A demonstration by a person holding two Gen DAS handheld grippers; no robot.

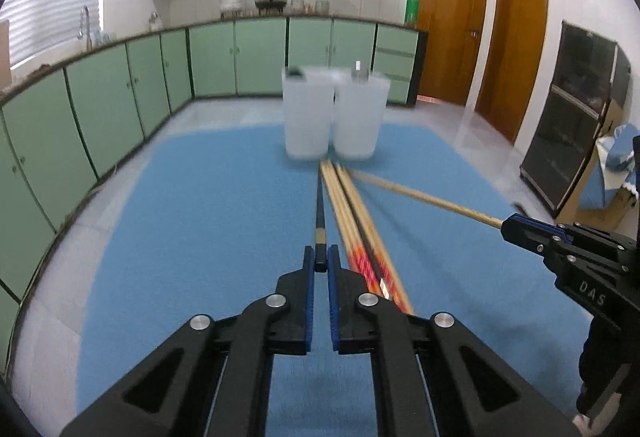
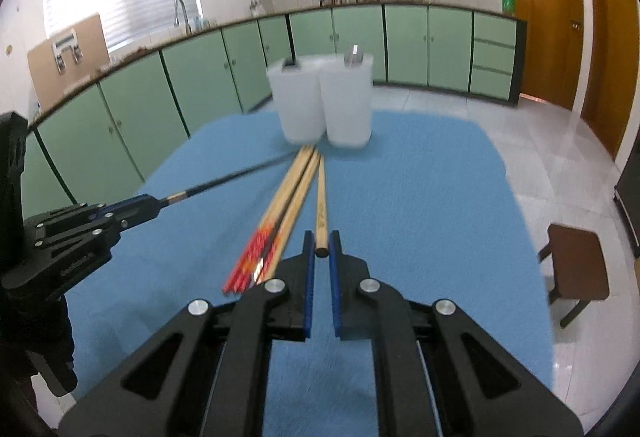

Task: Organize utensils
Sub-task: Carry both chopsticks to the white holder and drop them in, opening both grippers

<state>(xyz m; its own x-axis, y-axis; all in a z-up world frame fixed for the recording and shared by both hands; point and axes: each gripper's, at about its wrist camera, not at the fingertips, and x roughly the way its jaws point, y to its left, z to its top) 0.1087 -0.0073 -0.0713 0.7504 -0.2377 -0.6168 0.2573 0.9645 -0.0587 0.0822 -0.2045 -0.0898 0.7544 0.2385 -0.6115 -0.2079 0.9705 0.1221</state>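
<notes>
Both of my hand-held grippers are clenched on a single chopstick each, above the blue worktop.

The largest thing I see is the worktop [image 1: 192, 221], covered in blue cloth, with green kitchen cabinets [image 1: 120, 93] running behind it. At its far edge stand two translucent white containers [image 2: 324, 105] just beside each other, a dark handle showing at the rim of the left one and a metal spoon [image 2: 353, 57] in the right one. In front of them lies a bundle of chopsticks [image 2: 280, 221], pale wood with red-patterned ends, tips pointing toward the containers. My left hand-held gripper [image 1: 321, 261] grasps the butt end of a black chopstick [image 1: 319, 209] between its blue pads. My right hand-held gripper [image 2: 320, 247] grasps the end of a plain wooden chopstick [image 2: 321, 205] the same way.
</notes>
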